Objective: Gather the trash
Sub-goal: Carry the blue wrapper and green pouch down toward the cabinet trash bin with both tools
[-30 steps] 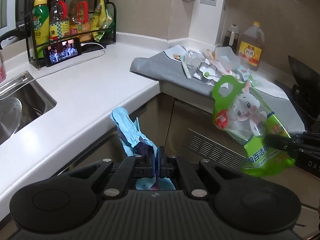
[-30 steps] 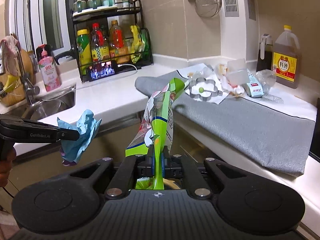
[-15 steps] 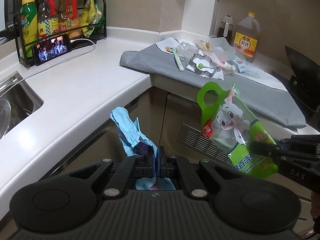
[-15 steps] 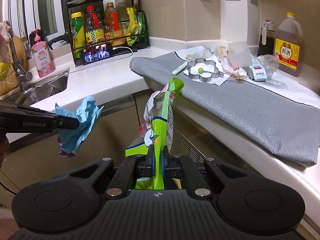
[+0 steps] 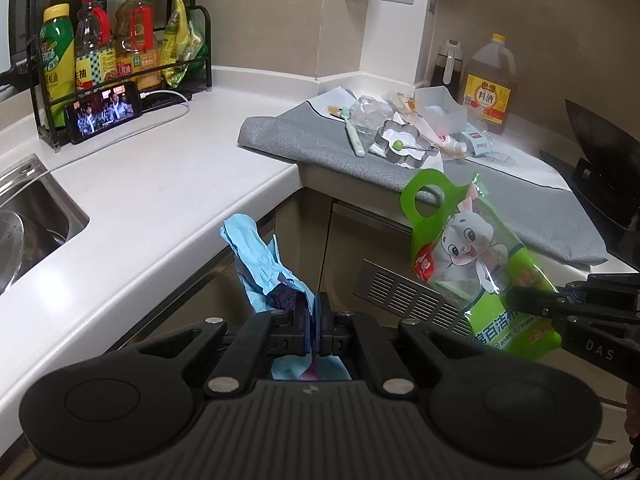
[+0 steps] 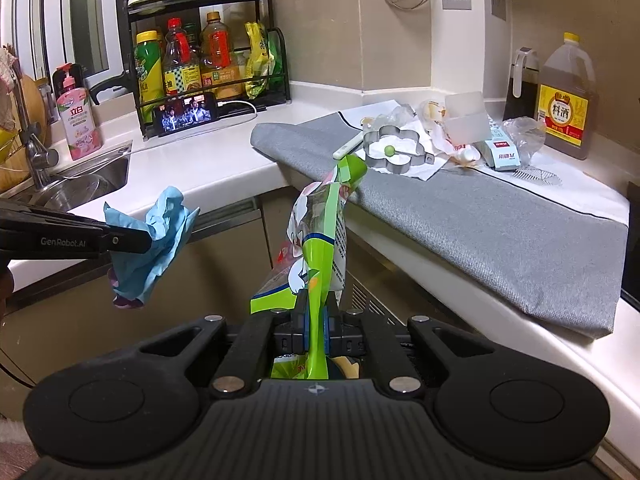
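My left gripper (image 5: 316,322) is shut on a crumpled light-blue wrapper (image 5: 260,264), held in the air in front of the white counter's edge. The right wrist view shows the same wrapper (image 6: 154,248) hanging from the left gripper (image 6: 138,240) at the left. My right gripper (image 6: 317,322) is shut on a green plastic bag with a cartoon rabbit (image 6: 324,236), held upright before the cabinet front. In the left wrist view that bag (image 5: 476,260) hangs at the right in the right gripper (image 5: 520,300). More trash lies on the grey mat (image 6: 500,216).
On the mat are a flower-shaped metal mould (image 6: 394,152), a toothbrush (image 5: 354,134), crumpled clear plastic (image 6: 524,136), a clear box (image 6: 466,118) and small packets. A cooking-wine jug (image 6: 566,100), bottle rack (image 6: 204,60), phone (image 6: 186,114), sink (image 6: 86,180) and dark wok (image 5: 600,152) stand around.
Both views dipped and then rose again, so the counter and mat sit about where they were a second ago. Each gripper has kept its hold.
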Motion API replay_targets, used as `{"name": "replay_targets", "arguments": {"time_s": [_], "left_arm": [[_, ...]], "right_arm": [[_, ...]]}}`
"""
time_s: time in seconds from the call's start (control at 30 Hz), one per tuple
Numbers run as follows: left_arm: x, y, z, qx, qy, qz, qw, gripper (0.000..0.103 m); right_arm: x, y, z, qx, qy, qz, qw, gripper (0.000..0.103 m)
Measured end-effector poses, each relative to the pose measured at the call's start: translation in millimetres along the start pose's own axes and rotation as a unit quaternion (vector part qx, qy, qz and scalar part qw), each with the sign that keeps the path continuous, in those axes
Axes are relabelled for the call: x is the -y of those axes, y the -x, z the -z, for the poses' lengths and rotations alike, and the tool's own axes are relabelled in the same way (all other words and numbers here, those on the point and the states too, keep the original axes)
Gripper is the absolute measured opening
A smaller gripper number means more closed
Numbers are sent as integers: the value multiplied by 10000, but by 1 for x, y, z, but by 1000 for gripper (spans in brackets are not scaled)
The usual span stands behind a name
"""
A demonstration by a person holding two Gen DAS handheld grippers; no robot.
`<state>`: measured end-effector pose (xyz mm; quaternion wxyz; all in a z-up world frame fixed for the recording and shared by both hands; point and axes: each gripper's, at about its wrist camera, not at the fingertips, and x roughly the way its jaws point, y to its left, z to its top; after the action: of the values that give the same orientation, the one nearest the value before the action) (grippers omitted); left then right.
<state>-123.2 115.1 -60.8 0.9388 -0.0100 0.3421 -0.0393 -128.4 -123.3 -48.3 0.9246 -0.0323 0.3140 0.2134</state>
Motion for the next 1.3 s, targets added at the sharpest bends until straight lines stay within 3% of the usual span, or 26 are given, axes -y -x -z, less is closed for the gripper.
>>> {"name": "replay_targets", "arguments": {"time_s": [1.3], "left_arm": [[-6, -1, 1, 7, 38, 81, 10000, 2]], "right_arm": [[-9, -6, -5, -76, 226, 8, 9997, 7]]}}
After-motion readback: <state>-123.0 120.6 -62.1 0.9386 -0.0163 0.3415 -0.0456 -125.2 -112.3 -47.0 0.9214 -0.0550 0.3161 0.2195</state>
